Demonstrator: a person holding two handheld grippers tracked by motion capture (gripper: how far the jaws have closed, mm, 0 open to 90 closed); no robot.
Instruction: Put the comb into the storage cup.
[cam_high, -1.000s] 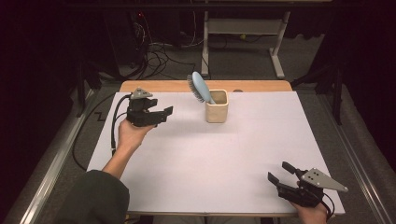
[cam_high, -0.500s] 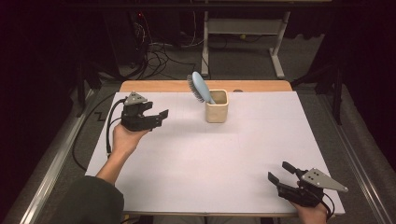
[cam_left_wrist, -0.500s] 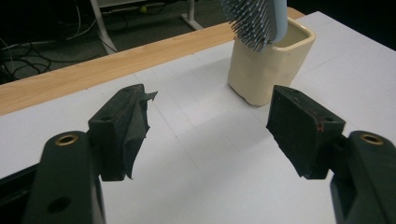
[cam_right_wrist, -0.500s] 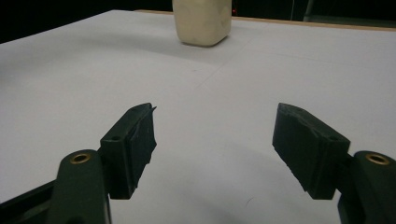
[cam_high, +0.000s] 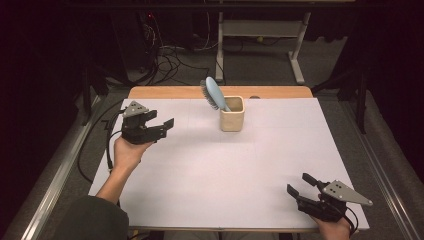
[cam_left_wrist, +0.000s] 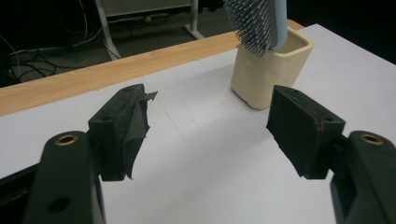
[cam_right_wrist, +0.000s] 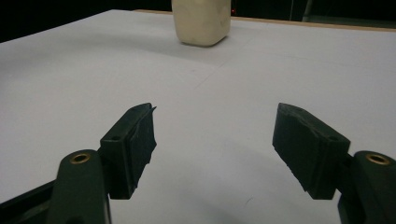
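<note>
A blue hairbrush (cam_high: 213, 93) stands in a cream cup (cam_high: 232, 114) at the far middle of the white table (cam_high: 250, 170), handle down inside the cup, bristled head leaning out over the cup's left rim. The left gripper (cam_high: 159, 128) is held above the table on the left side, jaws spread wide and empty, pointing toward the cup but well apart from it. In the left gripper view the cup (cam_left_wrist: 271, 70) and the brush head (cam_left_wrist: 254, 18) sit just beyond the right jaw, so the aim is a little off to the left of the target. The right gripper (cam_high: 302, 184) rests at the near right corner, jaws also spread and empty, with the cup (cam_right_wrist: 201, 21) far ahead of it.

The step in hand looks like a reach with the left gripper for the brush. To do it well, swing the gripper right until the brush head sits between the two jaws, and keep the jaws wide during the approach. Grip the solid blue back or neck of the brush, not the bristles, which would likely give and slip. The cup looks light and could tip or slide if the brush is pulled sideways, so lift along the line of the handle. The right gripper could steady the cup if it shifts.
</note>
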